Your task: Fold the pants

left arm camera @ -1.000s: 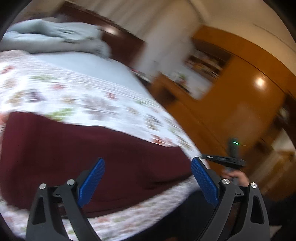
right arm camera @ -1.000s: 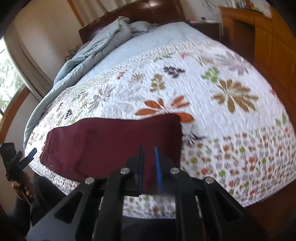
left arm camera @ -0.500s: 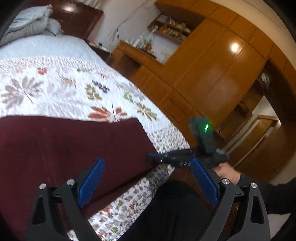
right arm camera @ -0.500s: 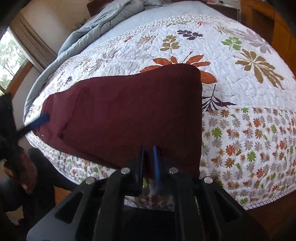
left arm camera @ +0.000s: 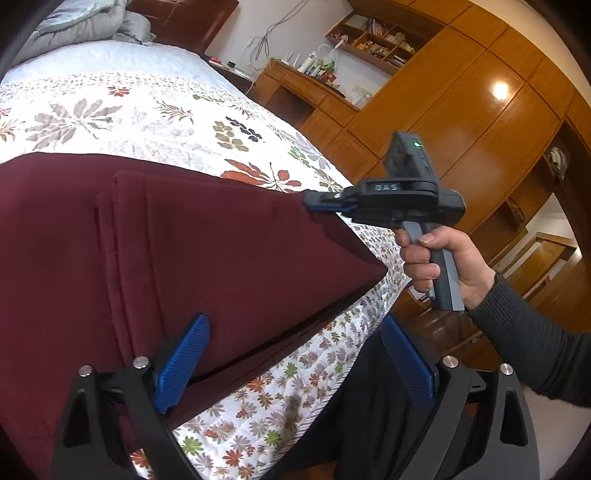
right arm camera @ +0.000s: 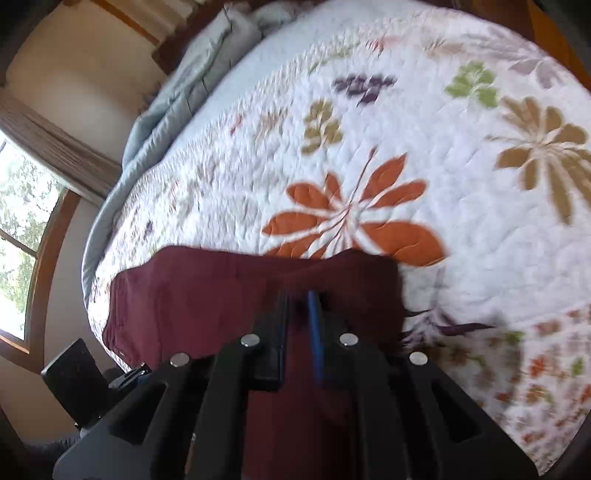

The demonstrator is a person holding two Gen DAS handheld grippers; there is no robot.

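The dark red pants [left arm camera: 207, 251] lie on the bed's floral quilt [left arm camera: 122, 114], with their right end lifted and folded leftward over the rest. My left gripper [left arm camera: 291, 362] is open and empty, hovering over the near edge of the pants. My right gripper [right arm camera: 299, 314] is shut on the pants' cloth [right arm camera: 207, 295] and holds the raised end up; in the left wrist view it [left arm camera: 332, 203] pinches the far right corner. The rest of the pants stays flat on the quilt.
A grey duvet [left arm camera: 85, 22] is bunched at the head of the bed. Wooden wardrobes and a desk [left arm camera: 443, 110] stand to the right of the bed. A window [right arm camera: 22, 236] is on the left wall. My dark-trousered legs [left arm camera: 351, 424] stand against the bed's near edge.
My right gripper has closed in on the pants' right end and lifted it, carrying it up and leftward over the rest. My left gripper swung right and stayed open.
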